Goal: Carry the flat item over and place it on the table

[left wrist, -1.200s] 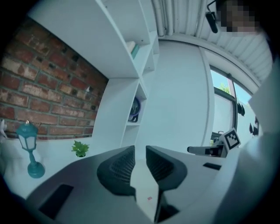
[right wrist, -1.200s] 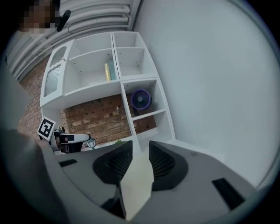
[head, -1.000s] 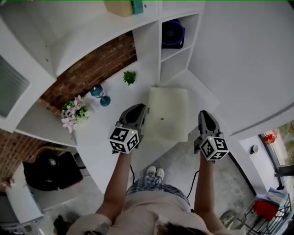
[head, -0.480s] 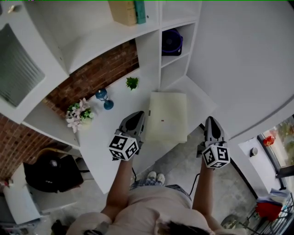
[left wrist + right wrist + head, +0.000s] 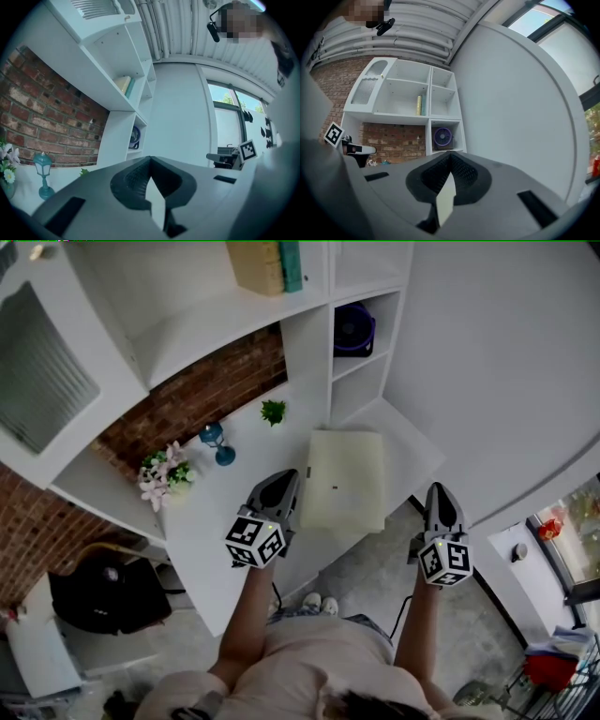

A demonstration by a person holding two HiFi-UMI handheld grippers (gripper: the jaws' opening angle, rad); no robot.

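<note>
On the table [image 5: 214, 512], the flat item [image 5: 345, 482] lies between both closed hand-held grippers [image 5: 283, 478] [image 5: 438, 493].

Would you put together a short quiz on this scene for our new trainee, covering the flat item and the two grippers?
1. True or false: the right gripper holds the flat item.
2. What sits in the shelf compartment beyond the flat item? A) a purple fan B) a kettle C) a stack of plates
3. Name the gripper that is nearer the flat item.

Key:
1. False. The item lies on the white table, apart from that gripper, whose fingers are shut.
2. A.
3. The left gripper.
</note>
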